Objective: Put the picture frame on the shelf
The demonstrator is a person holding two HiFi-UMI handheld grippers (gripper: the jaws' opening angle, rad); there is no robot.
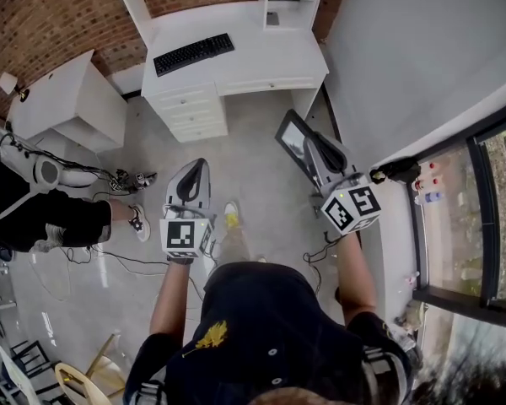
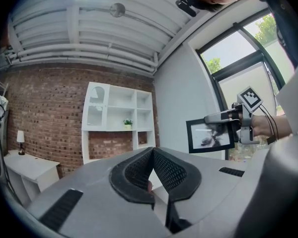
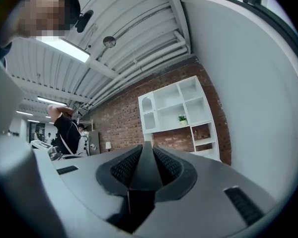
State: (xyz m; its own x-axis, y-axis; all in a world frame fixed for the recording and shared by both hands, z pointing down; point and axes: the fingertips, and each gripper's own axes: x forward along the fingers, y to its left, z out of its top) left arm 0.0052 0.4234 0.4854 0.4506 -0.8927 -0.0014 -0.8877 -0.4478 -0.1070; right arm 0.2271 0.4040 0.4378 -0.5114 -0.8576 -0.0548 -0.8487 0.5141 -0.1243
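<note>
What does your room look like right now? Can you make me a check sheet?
Surface: grey floor; white desk ahead.
Job's things: picture frame held in the air; white shelf stands by the brick wall, some way off.
Clutter: keyboard on the desk; small plant in the shelf.
Grippers: right gripper fingers shut on the picture frame; left gripper shut, empty.
Cables: black cables across the floor.
Surroundings: window on the right; another person on the left.
</note>
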